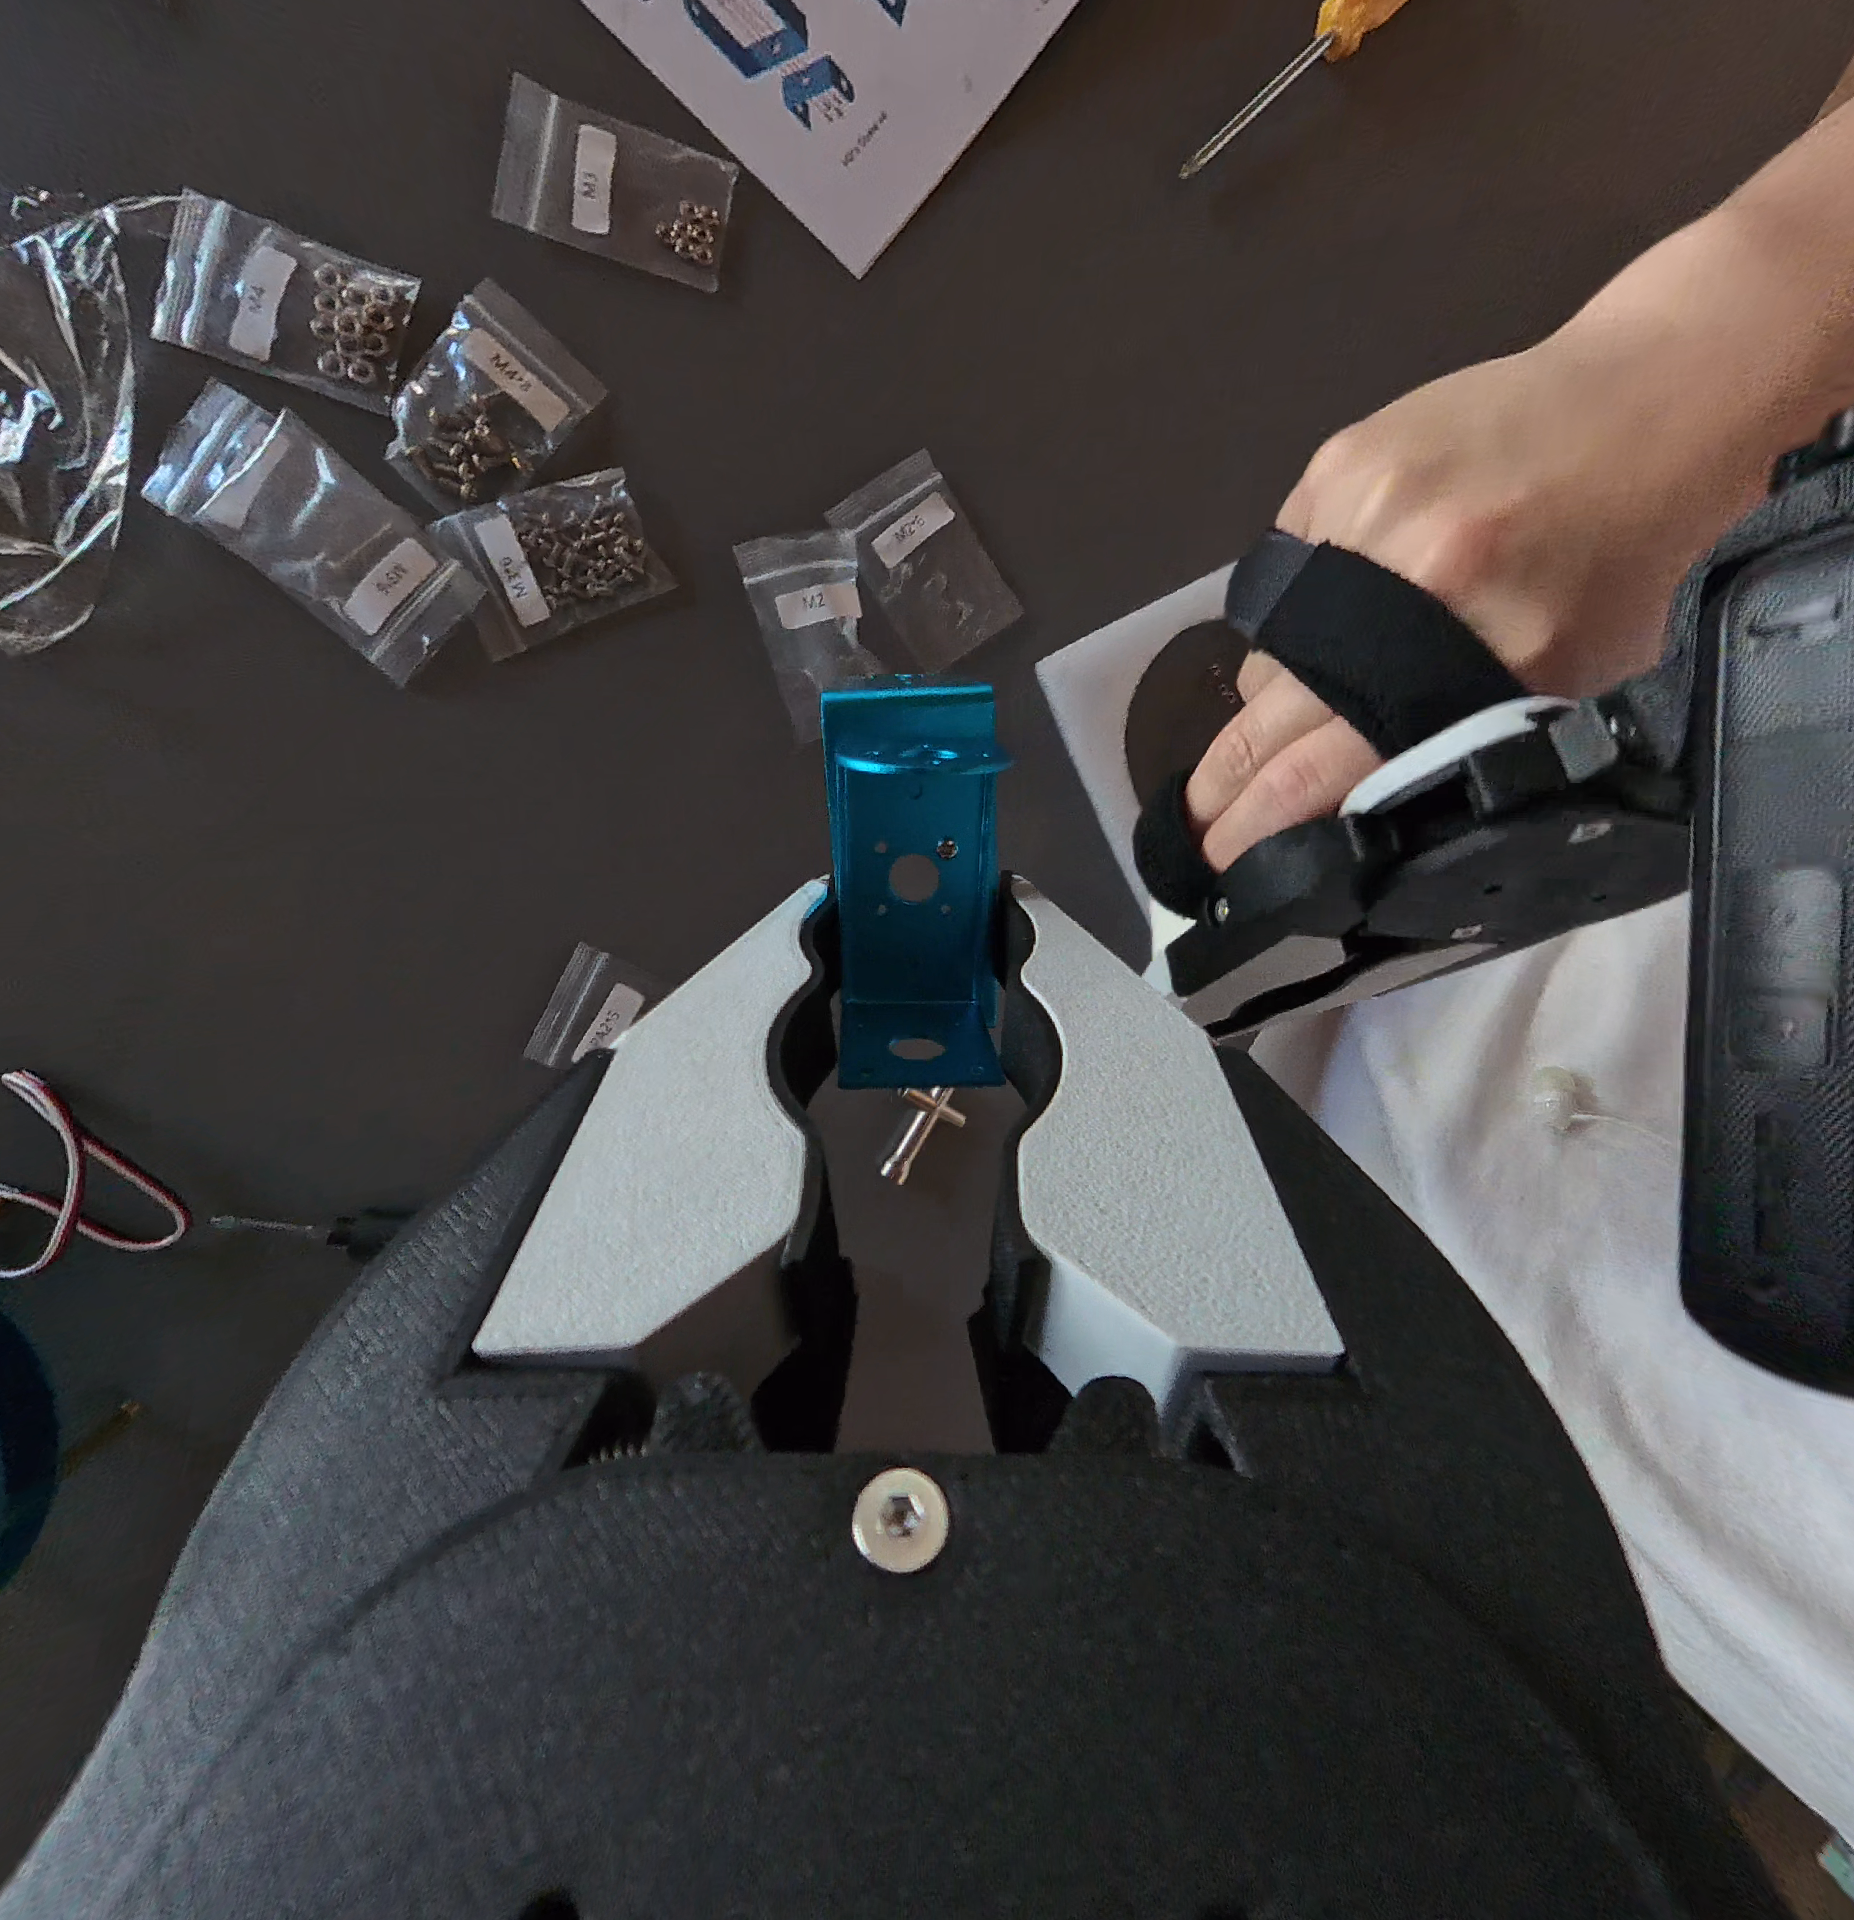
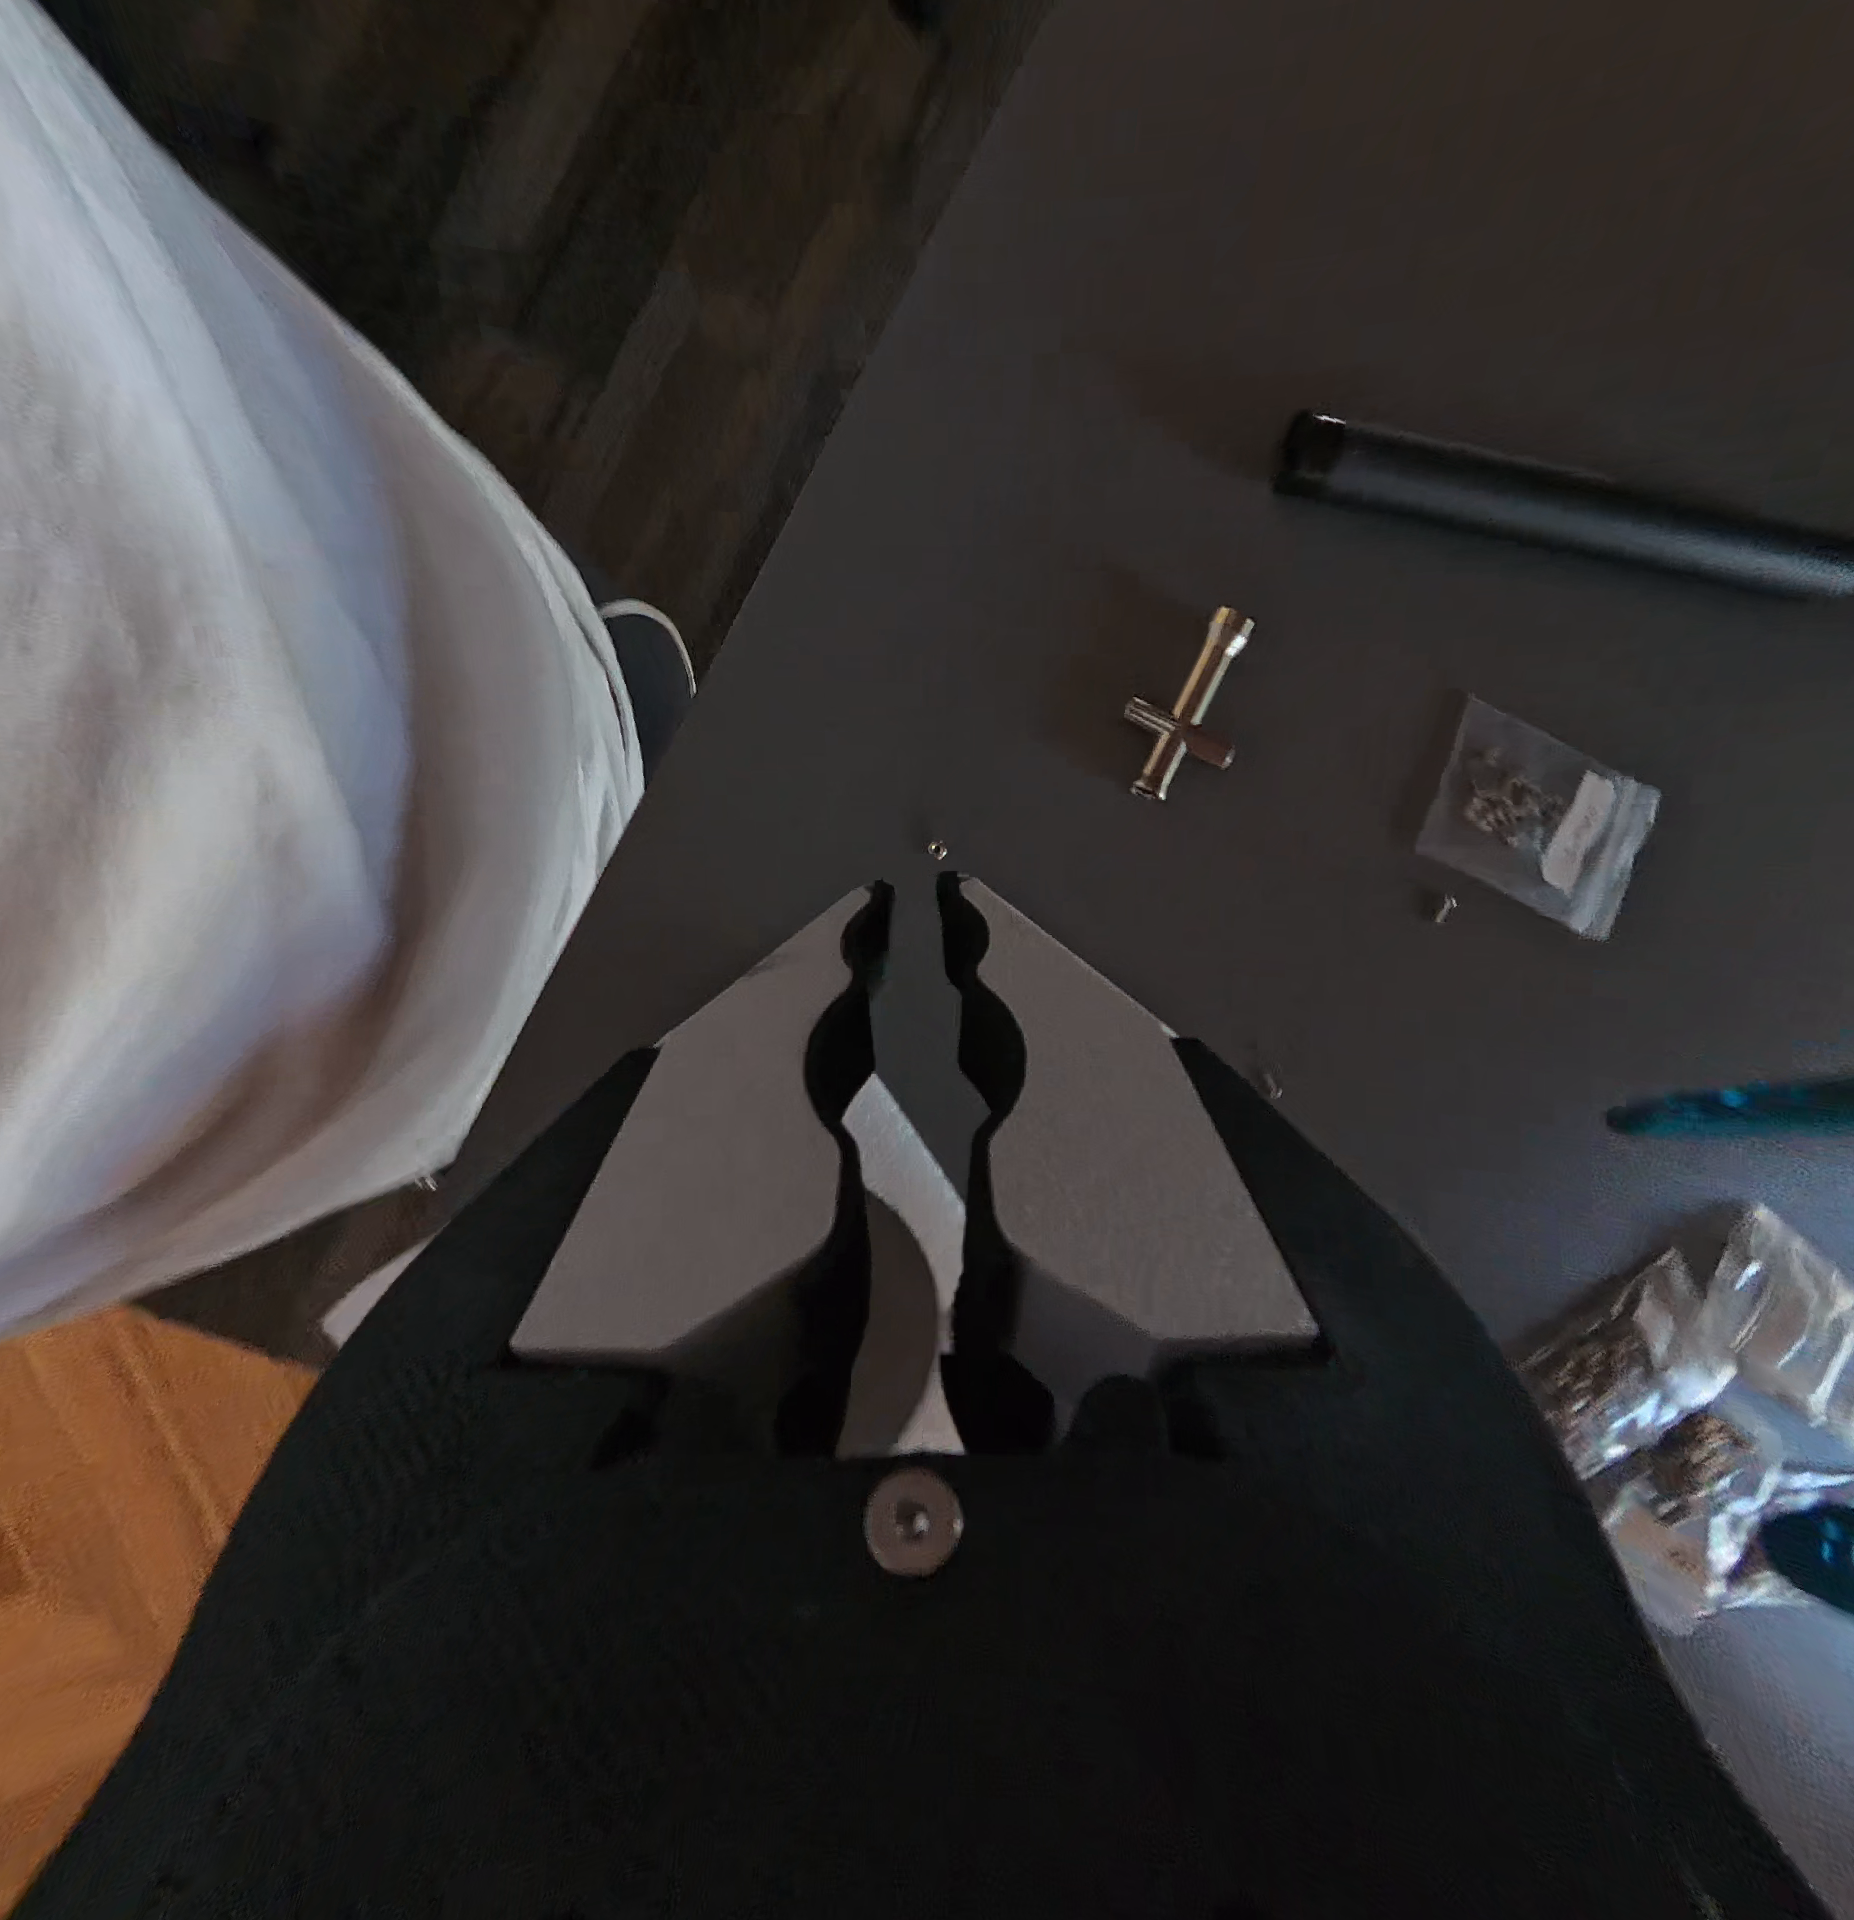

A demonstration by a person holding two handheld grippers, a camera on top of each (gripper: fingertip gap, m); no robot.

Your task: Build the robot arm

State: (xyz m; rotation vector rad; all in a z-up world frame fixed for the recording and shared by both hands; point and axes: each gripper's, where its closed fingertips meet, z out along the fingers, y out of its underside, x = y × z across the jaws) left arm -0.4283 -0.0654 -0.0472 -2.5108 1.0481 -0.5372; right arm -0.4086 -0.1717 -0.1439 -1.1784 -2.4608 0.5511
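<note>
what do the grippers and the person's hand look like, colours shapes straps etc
Both the left gripper and the right gripper have a textured black body, pale grey wedge-shaped fingers with wavy black inner pads, and a silver hex screw. Black fabric straps loop the hand. White garment.

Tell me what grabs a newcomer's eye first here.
The bright blue metal bracket stands out, clamped upright in the left claw above the dark table. Clear bags of screws lie scattered beyond it. The right claw, slightly open, hovers near a silver cross-shaped wrench.
</note>
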